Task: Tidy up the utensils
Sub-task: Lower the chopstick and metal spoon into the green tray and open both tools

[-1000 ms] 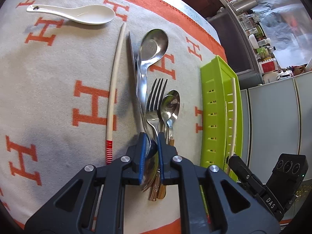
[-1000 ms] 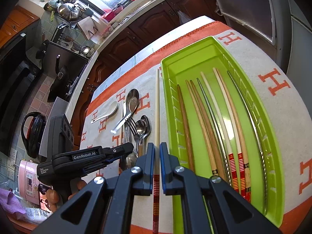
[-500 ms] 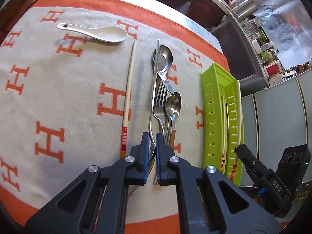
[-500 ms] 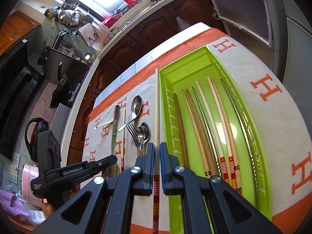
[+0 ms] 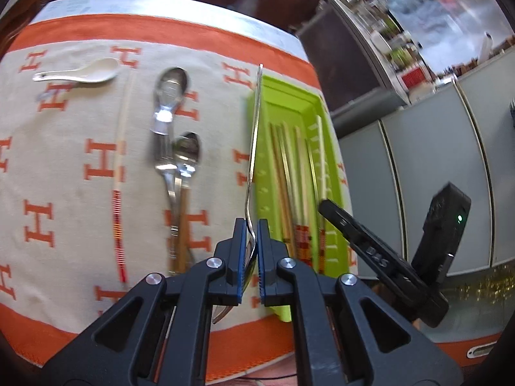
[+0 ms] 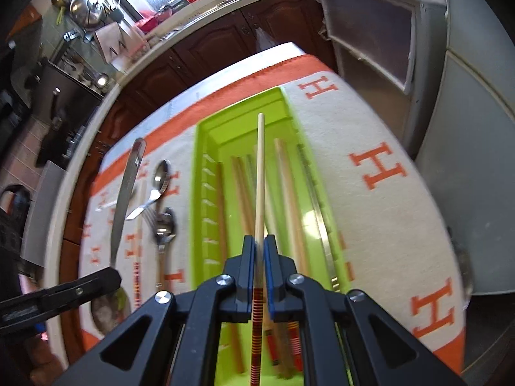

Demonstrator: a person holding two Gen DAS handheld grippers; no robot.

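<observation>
My left gripper (image 5: pixel 249 225) is shut on a long metal spoon (image 5: pixel 254 135), held near its bowl and lifted off the cloth. Its handle points forward beside the left wall of the green tray (image 5: pixel 289 103). The same spoon (image 6: pixel 124 199) and the left gripper (image 6: pixel 109 281) show at the lower left of the right wrist view. My right gripper (image 6: pixel 259 241) is shut on a cream chopstick (image 6: pixel 260 177) with a red-striped end, held over the green tray (image 6: pixel 206 148). Several chopsticks (image 6: pixel 289 193) lie inside the tray.
On the orange-and-cream cloth (image 5: pixel 64 193) lie a white ceramic spoon (image 5: pixel 83 72), a cream chopstick (image 5: pixel 120 148), a large metal spoon (image 5: pixel 169 96) and a small wooden-handled spoon (image 5: pixel 188 151). Fork tines (image 6: pixel 149 215) show between them. Grey cabinets (image 5: pixel 434 177) stand right of the table.
My left gripper has lifted the metal spoon off the pile and carried it right, toward the tray. My right gripper has moved its chopstick from beside the tray to over it.
</observation>
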